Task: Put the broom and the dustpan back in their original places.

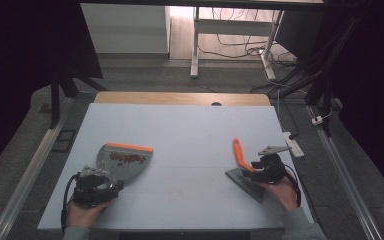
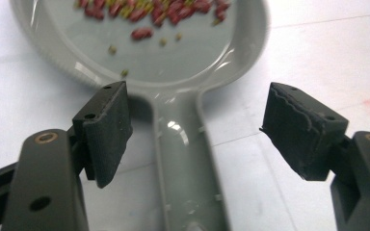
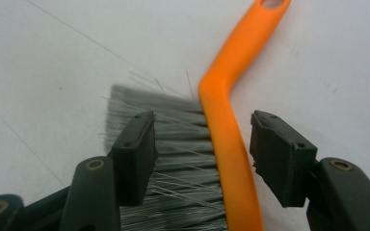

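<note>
- High view: left tool [image 1: 111,187] open, astride dustpan [image 1: 125,161] handle near counter [image 1: 190,125] left edge
- Right tool [image 1: 247,170] wide, straddling brush [image 1: 242,167] handle near right edge; handle axis runs away from tool

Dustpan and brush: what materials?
Dustpan: likely moulded plastic, grey and glossy, judging by its sharp highlights and moulding marks along the handle. Brush: smooth orange handle, probably plastic; bristles look like fine grey synthetic fibre, a few splayed.

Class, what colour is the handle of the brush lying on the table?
Orange: the brush handle shows best in the right gripper view, beside grey bristles.
</note>
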Action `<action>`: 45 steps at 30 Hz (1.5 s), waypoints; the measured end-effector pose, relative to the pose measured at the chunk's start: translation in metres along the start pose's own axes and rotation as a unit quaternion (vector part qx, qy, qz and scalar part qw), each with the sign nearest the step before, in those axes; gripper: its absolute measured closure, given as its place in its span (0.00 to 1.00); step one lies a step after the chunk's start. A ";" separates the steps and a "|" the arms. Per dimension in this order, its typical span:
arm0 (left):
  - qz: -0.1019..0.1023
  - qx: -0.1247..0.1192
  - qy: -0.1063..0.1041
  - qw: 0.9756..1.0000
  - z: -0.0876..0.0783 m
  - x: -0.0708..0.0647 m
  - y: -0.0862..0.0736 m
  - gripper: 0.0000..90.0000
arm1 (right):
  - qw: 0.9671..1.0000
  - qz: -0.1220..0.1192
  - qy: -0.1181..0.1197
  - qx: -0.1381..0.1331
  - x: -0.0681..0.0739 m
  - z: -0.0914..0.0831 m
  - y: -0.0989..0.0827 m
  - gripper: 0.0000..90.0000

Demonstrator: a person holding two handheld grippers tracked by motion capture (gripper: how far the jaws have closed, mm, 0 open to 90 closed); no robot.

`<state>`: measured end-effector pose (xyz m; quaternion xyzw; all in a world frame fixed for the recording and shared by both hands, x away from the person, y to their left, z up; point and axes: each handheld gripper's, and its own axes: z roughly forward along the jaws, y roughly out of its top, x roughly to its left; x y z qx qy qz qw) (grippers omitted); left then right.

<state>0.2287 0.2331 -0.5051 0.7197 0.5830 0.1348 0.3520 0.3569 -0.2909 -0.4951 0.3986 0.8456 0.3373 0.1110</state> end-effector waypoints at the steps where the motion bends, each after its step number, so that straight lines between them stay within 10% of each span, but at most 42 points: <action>1: 0.007 -0.004 -0.007 1.000 -0.001 -0.002 0.001 0.30 | 1.000 -0.003 0.004 -0.006 0.001 -0.002 0.000 0.49; 20: 0.113 -0.016 -0.105 0.988 0.010 -0.011 0.023 0.32 | 0.993 -0.088 0.038 -0.068 0.029 -0.015 -0.004 0.50; 45: 0.106 0.004 -0.116 0.988 0.015 -0.008 0.019 0.33 | 0.990 -0.109 0.021 -0.085 0.031 -0.025 -0.017 0.50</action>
